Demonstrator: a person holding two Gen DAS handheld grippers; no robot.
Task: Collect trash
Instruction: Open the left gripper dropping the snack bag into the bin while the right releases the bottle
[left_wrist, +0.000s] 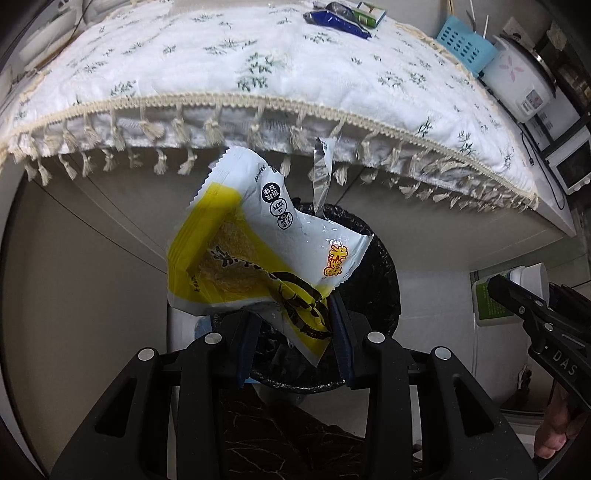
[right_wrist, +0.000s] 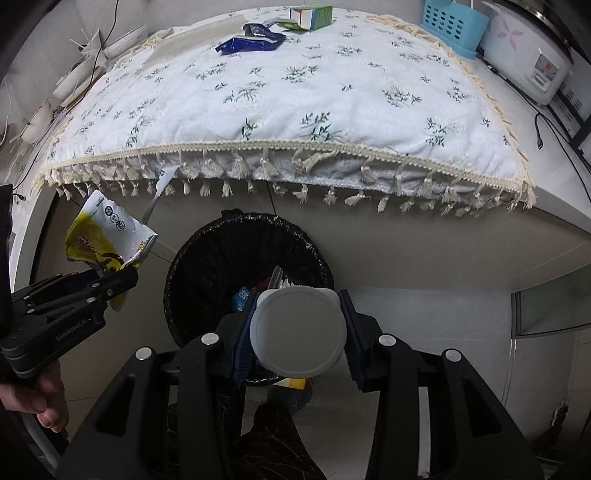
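My left gripper (left_wrist: 295, 332) is shut on a yellow and white snack wrapper (left_wrist: 255, 254) and holds it above the black-lined trash bin (left_wrist: 384, 291); the wrapper also shows in the right wrist view (right_wrist: 107, 240), left of the bin (right_wrist: 207, 258). My right gripper (right_wrist: 299, 332) is shut on a white plastic container (right_wrist: 299, 332), held over the bin's near rim. The bin holds some trash. A blue wrapper (right_wrist: 251, 42) and a green and white carton (right_wrist: 312, 16) lie at the far side of the table.
The table has a white floral cloth (right_wrist: 295, 92) with a tasselled fringe that overhangs the bin. A blue basket (right_wrist: 452, 26) and a white rice cooker (right_wrist: 528, 62) stand at the far right. A microwave (left_wrist: 570, 162) stands on a rack at the right.
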